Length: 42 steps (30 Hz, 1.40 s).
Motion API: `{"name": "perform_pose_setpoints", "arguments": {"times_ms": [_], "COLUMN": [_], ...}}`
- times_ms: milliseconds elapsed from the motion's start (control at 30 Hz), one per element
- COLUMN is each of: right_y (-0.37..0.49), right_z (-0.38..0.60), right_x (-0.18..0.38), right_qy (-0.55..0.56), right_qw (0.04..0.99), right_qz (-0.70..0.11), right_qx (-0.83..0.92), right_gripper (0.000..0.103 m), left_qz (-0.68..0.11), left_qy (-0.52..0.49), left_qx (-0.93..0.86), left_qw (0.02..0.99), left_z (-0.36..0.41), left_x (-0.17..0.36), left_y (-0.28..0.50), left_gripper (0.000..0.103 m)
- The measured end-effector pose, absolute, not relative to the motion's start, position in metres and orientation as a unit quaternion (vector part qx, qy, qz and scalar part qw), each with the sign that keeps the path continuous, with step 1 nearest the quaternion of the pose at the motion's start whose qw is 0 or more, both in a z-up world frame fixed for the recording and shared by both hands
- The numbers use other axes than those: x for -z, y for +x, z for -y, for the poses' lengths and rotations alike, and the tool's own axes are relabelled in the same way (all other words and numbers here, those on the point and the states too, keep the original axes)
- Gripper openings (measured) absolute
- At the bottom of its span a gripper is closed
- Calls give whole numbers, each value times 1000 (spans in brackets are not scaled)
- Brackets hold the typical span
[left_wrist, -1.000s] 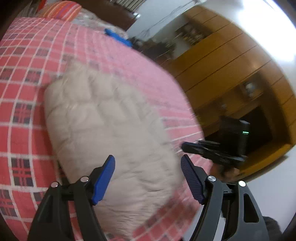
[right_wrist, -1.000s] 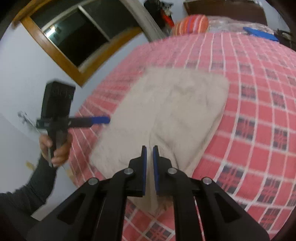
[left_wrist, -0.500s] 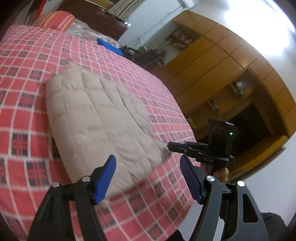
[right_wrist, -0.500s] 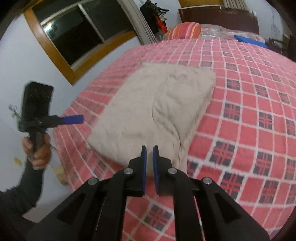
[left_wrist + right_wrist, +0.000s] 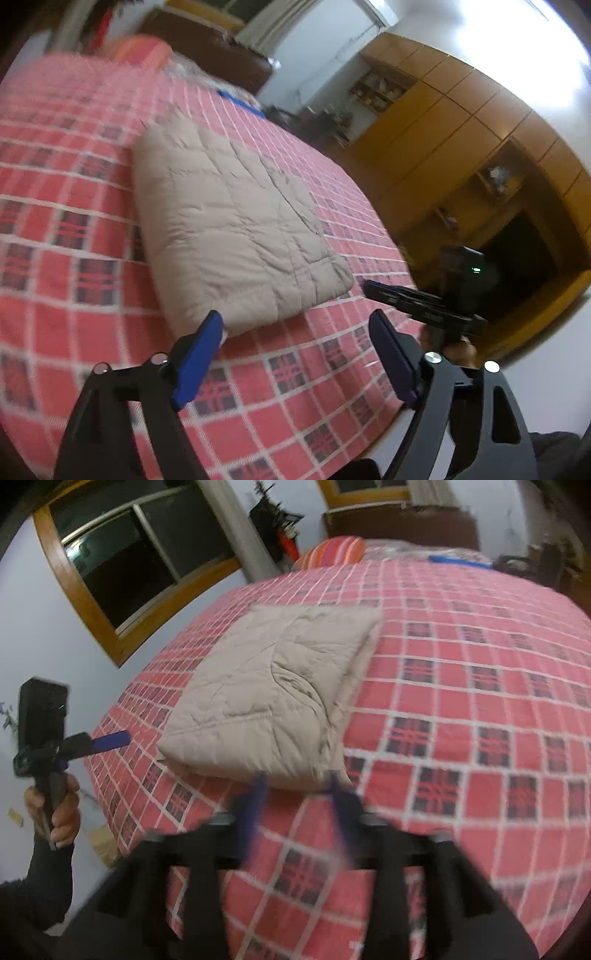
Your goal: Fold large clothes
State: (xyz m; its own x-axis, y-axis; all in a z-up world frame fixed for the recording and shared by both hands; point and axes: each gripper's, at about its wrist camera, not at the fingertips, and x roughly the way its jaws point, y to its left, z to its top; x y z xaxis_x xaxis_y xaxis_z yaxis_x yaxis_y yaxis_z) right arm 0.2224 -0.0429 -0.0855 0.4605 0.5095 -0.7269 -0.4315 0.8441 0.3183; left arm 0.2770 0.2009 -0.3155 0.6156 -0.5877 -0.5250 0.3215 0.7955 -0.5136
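A beige quilted garment (image 5: 236, 221) lies folded into a thick rectangle on the red checked bed (image 5: 55, 229). My left gripper (image 5: 295, 332) is open just off its near edge, holding nothing. In the right wrist view the same beige garment (image 5: 273, 694) lies flat, and my right gripper (image 5: 297, 786) is open and blurred at its near corner, nothing between the fingers. The left gripper (image 5: 110, 740) shows at the far left in a hand (image 5: 55, 808). The right gripper (image 5: 373, 288) appears in the left wrist view, off the garment's right corner.
A striped orange pillow (image 5: 332, 552) and a blue flat object (image 5: 458, 561) lie at the bed's head by a dark headboard (image 5: 207, 51). A wood-framed window (image 5: 129, 565) is on the left wall. Yellow-brown wardrobes (image 5: 461, 147) stand past the bed's right side.
My right gripper was shut at the garment's corner and has now opened, letting the garment lie flat. Both grippers have drawn back towards the foot of the bed.
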Motion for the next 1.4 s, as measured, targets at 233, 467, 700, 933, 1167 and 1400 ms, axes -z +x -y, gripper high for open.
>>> {"name": "perform_pose_setpoints", "arguments": {"times_ms": [233, 467, 700, 933, 1167, 1400], "right_y": [148, 55, 5, -16, -17, -19], "right_z": [42, 44, 34, 17, -3, -8], "right_x": [75, 42, 13, -15, -5, 0], "right_qy": [3, 7, -3, -30, -51, -57], "right_qw": [897, 941, 929, 940, 933, 932], "right_qz": [-399, -322, -353, -321, -336, -340], "right_qx": [-193, -99, -113, -108, -117, -115], "right_gripper": [98, 100, 100, 100, 100, 100], "left_qz": [-334, -287, -267, -273, -289, -292], "left_qy": [-49, -19, -34, -23, -43, -43], "left_qx": [117, 64, 80, 59, 61, 58], "left_qw": [934, 956, 960, 960, 954, 954], "left_z": [-172, -151, -149, -146, -149, -149], "left_x": [315, 283, 246, 241, 250, 253], "left_y": [195, 125, 67, 58, 61, 62], "left_gripper": [90, 90, 90, 90, 90, 90]}}
